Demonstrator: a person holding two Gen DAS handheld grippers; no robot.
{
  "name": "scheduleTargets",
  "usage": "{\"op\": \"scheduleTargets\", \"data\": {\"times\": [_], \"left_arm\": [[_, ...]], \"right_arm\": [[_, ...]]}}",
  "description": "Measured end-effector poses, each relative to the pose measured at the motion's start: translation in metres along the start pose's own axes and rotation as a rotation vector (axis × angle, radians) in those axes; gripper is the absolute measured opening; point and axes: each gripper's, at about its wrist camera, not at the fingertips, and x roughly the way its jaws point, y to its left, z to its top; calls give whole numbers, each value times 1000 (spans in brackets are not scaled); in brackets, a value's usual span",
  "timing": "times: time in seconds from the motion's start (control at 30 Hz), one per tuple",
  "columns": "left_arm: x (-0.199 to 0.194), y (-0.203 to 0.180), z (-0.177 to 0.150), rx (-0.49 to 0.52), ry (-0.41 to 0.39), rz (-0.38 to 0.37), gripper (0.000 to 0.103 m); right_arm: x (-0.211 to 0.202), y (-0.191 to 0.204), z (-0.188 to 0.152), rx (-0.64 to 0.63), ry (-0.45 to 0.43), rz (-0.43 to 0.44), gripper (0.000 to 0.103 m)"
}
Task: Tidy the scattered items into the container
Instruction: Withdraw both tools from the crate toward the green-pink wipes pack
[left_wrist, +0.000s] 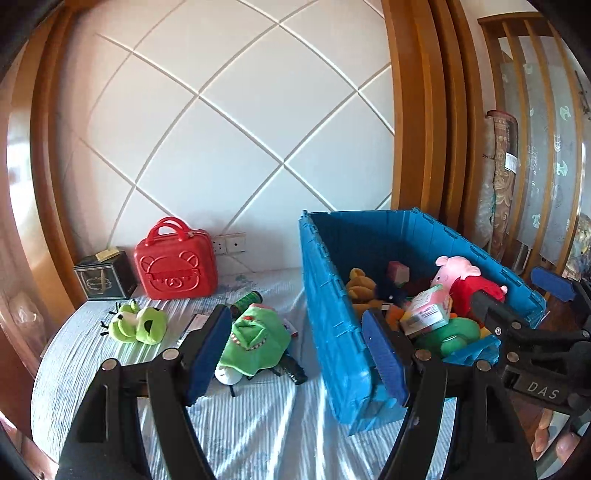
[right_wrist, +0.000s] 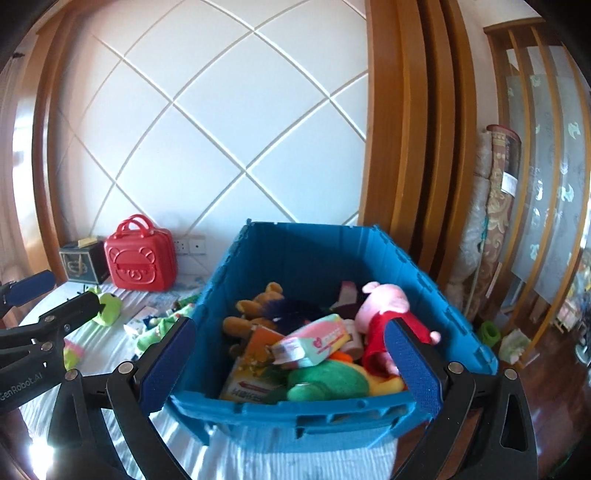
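A blue plastic crate (left_wrist: 332, 314) (right_wrist: 314, 410) stands on the striped bed sheet, holding a pink pig plush (right_wrist: 388, 306), a brown bear (right_wrist: 258, 299), a pink box (right_wrist: 314, 343) and other toys. On the sheet to its left lie a green crocodile plush (left_wrist: 258, 332), a green frog plush (left_wrist: 138, 325) and a dark green can (left_wrist: 245, 301). My left gripper (left_wrist: 295, 354) is open and empty, straddling the crate's left wall. My right gripper (right_wrist: 291, 365) is open and empty over the crate's near rim.
A red bear-face case (left_wrist: 175, 260) and a dark box (left_wrist: 103, 277) stand against the white quilted headboard (left_wrist: 236, 122). Wooden frame (right_wrist: 410, 140) and rolled rugs (right_wrist: 495, 229) are to the right. Wooden floor (right_wrist: 546, 354) lies beyond the bed.
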Motion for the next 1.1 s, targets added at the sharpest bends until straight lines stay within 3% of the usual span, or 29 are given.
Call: {"op": "scheduleTargets", "data": {"times": [0.2, 0.33, 0.6, 0.93, 1.1], "left_arm": [[-27, 81, -30, -43, 3, 36, 73], [-35, 124, -52, -59, 25, 17, 73], [-26, 186, -65, -126, 61, 93, 73], [39, 232, -49, -173, 130, 242, 73], [71, 257, -59, -204, 203, 302, 73]], "right_arm": [[-19, 93, -17, -50, 10, 44, 103], [-26, 149, -30, -80, 33, 80, 103], [-14, 227, -29, -156, 58, 152, 103], [69, 266, -5, -176, 98, 275, 103], [118, 283, -2, -180, 140, 331, 103]]}}
